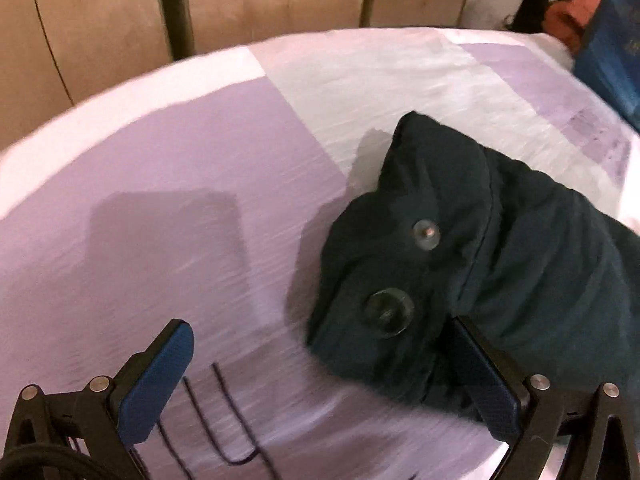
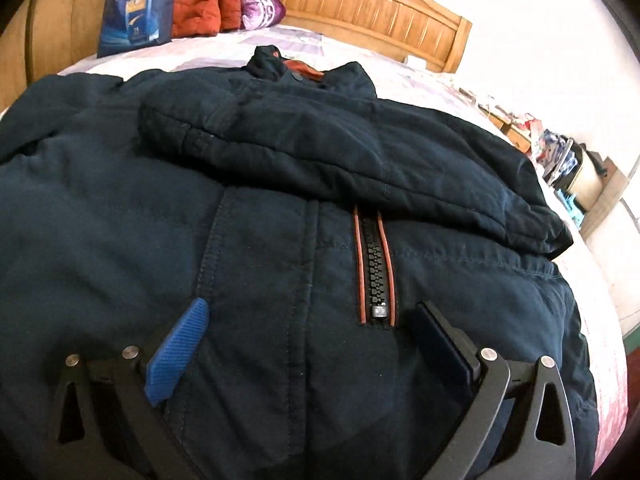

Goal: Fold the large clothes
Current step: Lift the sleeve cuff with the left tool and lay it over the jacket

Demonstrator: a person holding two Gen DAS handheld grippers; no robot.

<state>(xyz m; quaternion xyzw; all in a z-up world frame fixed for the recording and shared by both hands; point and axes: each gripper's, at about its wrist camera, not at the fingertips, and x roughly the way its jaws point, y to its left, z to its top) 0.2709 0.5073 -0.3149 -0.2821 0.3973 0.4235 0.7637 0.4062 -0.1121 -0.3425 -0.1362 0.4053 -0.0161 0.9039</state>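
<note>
A dark navy padded jacket lies spread on the bed, front up, with a black zip edged in orange down its middle and one sleeve folded across the chest. My right gripper hovers open just over the lower front of the jacket, its blue pads on either side of the zip's end. In the left wrist view a sleeve cuff with two snap buttons rests on the sheet. My left gripper is open at that cuff, the right pad touching its edge.
The bed has a lilac and white sheet. A wooden headboard stands at the far end, with a blue bag, an orange garment and a purple bundle beside it. Wooden wardrobe panels run behind the bed's edge.
</note>
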